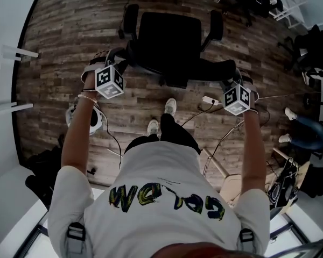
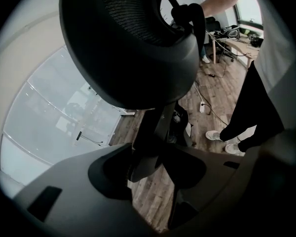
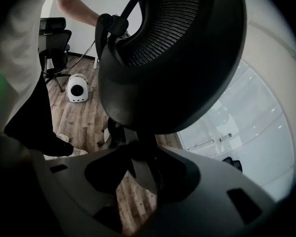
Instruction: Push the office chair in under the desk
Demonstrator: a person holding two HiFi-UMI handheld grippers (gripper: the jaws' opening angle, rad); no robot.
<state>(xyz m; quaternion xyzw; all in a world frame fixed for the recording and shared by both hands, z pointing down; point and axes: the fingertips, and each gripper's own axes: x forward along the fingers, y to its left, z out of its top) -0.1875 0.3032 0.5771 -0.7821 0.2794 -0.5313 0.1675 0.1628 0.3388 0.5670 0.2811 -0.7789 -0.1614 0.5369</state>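
Wooden floor [image 1: 59,31] ran under everything, with cables [image 1: 204,109] trailing near my feet; the office chair [image 1: 169,36] stood just ahead, seat pointing away and back toward me; I judged this let a push at the top roll it forward. My left gripper [image 1: 114,58] was clamped on the left end of the headrest [image 1: 204,69]; my right gripper [image 1: 231,80] was clamped on the right end; the mesh loomed directly above both pairs of jaws; I could not tell which desk was meant.

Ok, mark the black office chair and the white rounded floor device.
black office chair [image 1: 169,36]: head view, on the seat.
white rounded floor device [image 3: 79,79]: right gripper view, top of its shell.
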